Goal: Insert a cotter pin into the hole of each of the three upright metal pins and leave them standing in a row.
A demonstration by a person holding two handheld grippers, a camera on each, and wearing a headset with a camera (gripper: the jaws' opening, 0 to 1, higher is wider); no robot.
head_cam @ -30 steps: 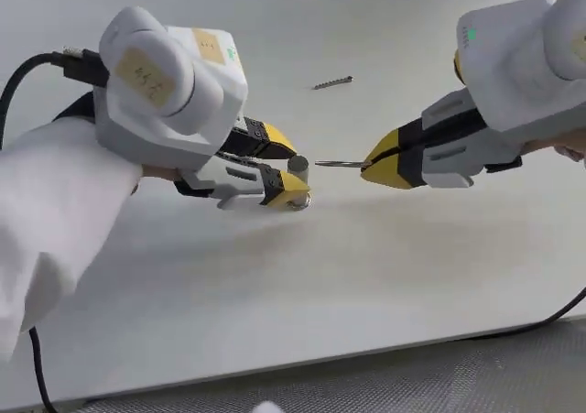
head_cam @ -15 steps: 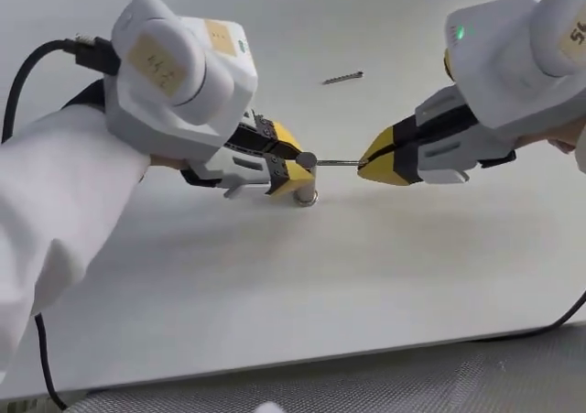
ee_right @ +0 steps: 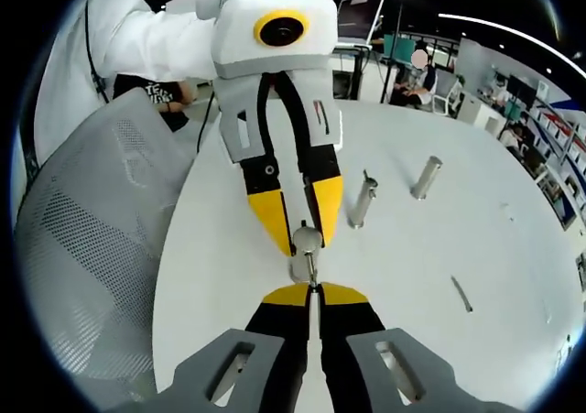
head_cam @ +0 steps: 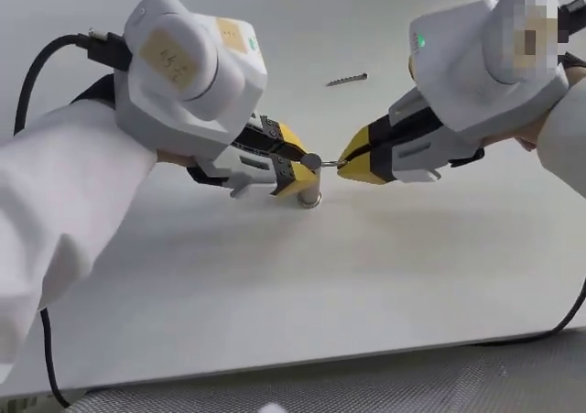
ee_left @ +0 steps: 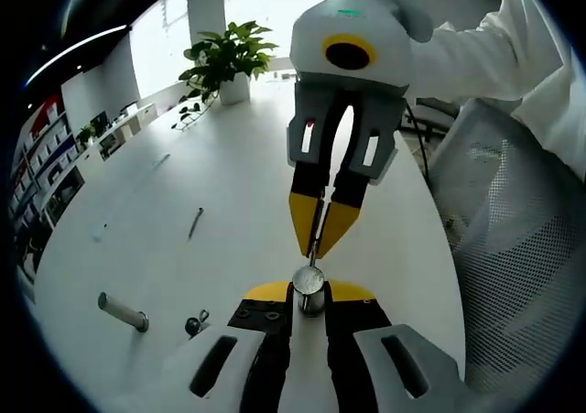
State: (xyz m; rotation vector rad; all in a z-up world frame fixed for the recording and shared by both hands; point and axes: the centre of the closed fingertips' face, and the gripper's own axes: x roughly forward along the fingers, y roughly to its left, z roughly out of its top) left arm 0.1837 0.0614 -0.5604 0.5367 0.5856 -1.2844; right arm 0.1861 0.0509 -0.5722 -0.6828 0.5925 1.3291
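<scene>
Cotter pin (head_cam: 328,163) in right claw (head_cam: 341,168), tip at left claw's (head_cam: 302,171) metal pin (head_cam: 311,161)

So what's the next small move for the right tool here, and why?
Probably ease the right tool straight toward the left tool, in line with the cotter pin. The left tool clamps the upright metal pin, and the free end of the cotter pin sits at its head. Whether it has entered the hole is too small to tell.
</scene>
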